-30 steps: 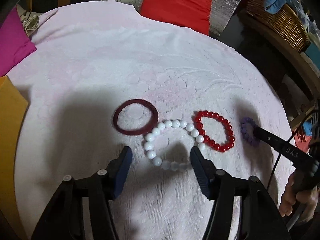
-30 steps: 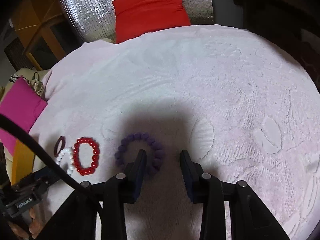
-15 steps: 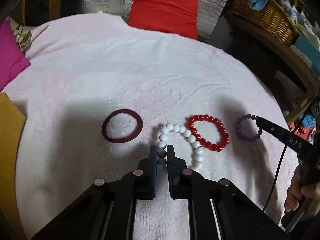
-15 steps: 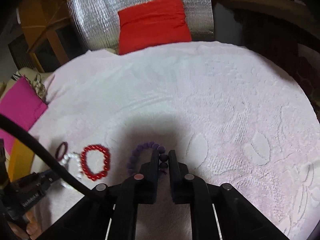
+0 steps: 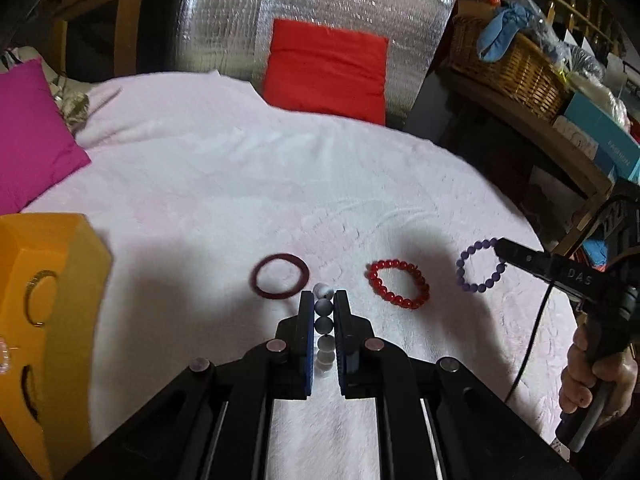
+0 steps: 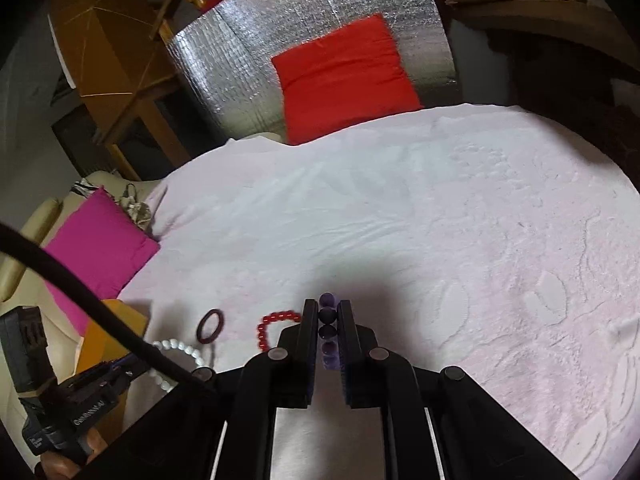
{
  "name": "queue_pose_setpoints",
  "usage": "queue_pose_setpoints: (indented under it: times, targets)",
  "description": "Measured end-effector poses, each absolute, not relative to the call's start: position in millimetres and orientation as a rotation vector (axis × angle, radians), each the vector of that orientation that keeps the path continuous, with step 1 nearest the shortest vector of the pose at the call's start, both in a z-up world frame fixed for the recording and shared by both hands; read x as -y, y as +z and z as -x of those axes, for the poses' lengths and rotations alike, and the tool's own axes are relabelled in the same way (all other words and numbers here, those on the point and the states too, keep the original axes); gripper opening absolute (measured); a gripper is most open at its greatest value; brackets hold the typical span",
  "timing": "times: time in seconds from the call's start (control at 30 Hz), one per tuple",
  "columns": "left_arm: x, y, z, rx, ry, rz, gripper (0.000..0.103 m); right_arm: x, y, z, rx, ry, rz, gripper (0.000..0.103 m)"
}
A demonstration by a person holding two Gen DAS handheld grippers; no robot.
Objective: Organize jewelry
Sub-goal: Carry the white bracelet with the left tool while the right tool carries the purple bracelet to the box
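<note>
Bracelets [image 5: 324, 312] clamped — blanket [image 5: 240, 184] ahead open

Pale pink textured bedspread [image 5: 320, 184], red cushion [image 5: 326, 68], silver foil panel [image 5: 320, 4], wicker basket [image 5: 516, 68]

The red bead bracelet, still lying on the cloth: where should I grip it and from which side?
Pinch the near arc of the red bead bracelet, coming down from above with one jaw inside the loop and one outside. It lies flat and open on the pink cloth, apart from the dark red ring, so only the bead strand offers a hold.
</note>
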State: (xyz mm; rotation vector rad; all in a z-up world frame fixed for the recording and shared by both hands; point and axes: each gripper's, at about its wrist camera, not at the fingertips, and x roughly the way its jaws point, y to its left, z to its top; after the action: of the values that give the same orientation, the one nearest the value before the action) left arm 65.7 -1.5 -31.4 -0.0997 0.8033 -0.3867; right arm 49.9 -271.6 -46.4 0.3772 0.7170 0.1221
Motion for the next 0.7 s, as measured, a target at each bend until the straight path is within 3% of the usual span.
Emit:
queue_pose_setpoints:
  times: [0.4, 0.7]
  targets:
    - [-76.4, 21.4, -19.2, -0.672, -0.293, 0.167, 0.01, 193.6, -16.7, -27.5, -0.635, 0.295, -0.34, 0.01]
    - [-175.1, 50.6, 31.8, -0.611, -0.077, 0.165, 0.01, 77.8, 5.7, -5.5, -0.59, 0.572, -0.326, 0.011]
